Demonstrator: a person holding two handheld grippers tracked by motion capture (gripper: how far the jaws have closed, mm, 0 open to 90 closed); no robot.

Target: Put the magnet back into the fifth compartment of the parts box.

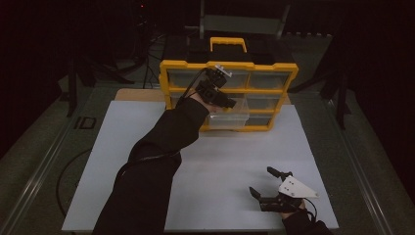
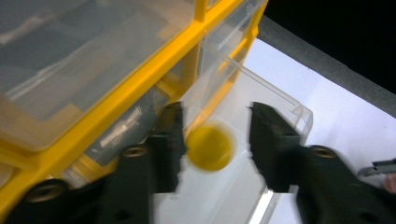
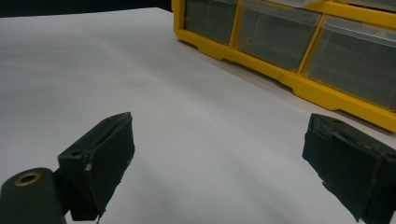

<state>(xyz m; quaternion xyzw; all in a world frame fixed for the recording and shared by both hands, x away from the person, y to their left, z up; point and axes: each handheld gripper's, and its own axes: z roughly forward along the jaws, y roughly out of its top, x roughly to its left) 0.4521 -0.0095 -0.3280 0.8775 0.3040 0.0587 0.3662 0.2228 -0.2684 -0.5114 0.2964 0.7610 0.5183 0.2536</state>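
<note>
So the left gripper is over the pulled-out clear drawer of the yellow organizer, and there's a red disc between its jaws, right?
Not quite: the disc is yellow, not red, as the left gripper view shows. The rest holds: the left gripper is over the pulled-out clear drawer of the yellow organizer, disc between its jaws.

1. White board (image 1: 210, 161) covers the tabletop, centre of the high view.
2. Black case with a yellow handle (image 1: 228, 44) stands at 12 o'clock.
3. Grey floor (image 1: 44, 142) lies at 9 o'clock.
</note>
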